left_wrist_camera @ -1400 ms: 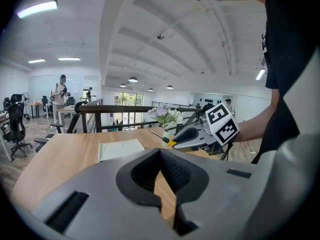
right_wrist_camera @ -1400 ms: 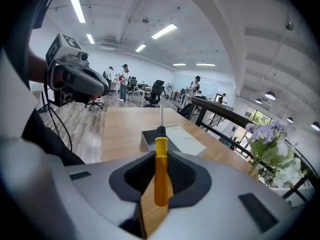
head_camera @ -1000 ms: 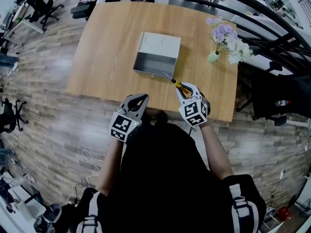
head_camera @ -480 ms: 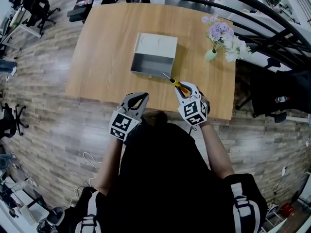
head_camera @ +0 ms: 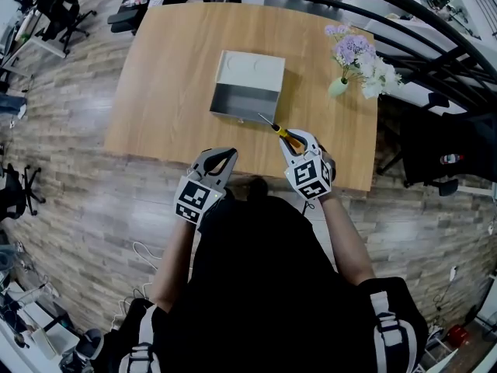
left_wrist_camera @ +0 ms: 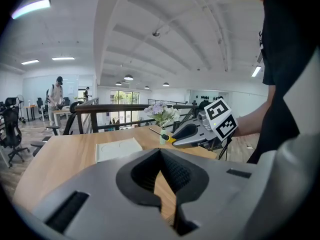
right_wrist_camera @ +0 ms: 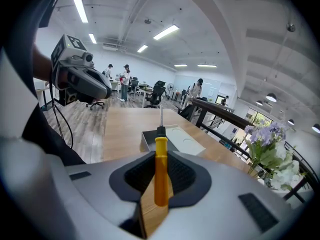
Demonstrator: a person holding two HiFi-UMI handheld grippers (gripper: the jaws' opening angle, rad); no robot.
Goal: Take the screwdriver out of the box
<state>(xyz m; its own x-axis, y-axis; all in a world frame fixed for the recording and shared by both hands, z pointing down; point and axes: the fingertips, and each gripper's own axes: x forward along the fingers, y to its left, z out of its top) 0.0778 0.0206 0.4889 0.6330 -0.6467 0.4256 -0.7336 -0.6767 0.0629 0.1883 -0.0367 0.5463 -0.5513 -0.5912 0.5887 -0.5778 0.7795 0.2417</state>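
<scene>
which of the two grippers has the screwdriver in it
The right gripper: its jaws are shut on the yellow handle of the screwdriver, shaft pointing toward the box. The left gripper holds nothing.

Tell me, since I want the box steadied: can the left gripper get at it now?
Probably yes. The left gripper hovers empty at the near edge of the table, and only bare wood lies between it and the box.

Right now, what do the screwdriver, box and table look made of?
Screwdriver: yellow handle, smooth and slightly glossy, likely plastic; black collar; thin grey shaft, probably steel.
Box: thin flat grey walls, matte; looks like sheet metal, though painted plastic can't be excluded.
Table: light wood grain, satin finish; solid wood or veneer, can't tell.
</scene>
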